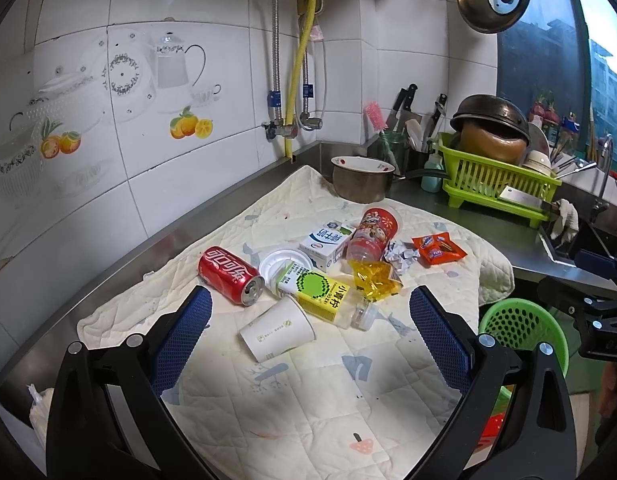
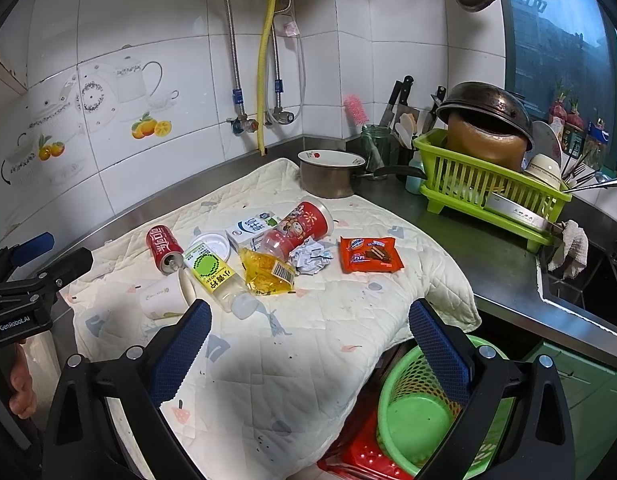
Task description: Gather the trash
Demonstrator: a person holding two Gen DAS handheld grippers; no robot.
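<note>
Trash lies on a quilted cloth (image 1: 308,392) (image 2: 292,344): a red cola can (image 1: 230,275) (image 2: 163,247), a white paper cup (image 1: 277,330) (image 2: 164,300), a green-labelled bottle (image 1: 316,294) (image 2: 214,276), a milk carton (image 1: 326,243) (image 2: 252,227), a red cup (image 1: 372,236) (image 2: 298,228), a yellow wrapper (image 1: 374,280) (image 2: 266,274), crumpled paper (image 1: 400,258) (image 2: 310,256) and an orange snack pack (image 1: 438,249) (image 2: 370,255). My left gripper (image 1: 310,312) is open above the paper cup. My right gripper (image 2: 308,328) is open over the cloth's near edge. A green mesh bin (image 1: 522,330) (image 2: 420,408) stands below the counter.
A metal pot (image 1: 362,180) (image 2: 332,174) stands behind the trash. A green dish rack (image 1: 496,184) (image 2: 488,188) with bowls and knives is at the right, by the sink (image 2: 580,280). A red crate (image 2: 364,456) lies under the bin. Tiled walls close the back.
</note>
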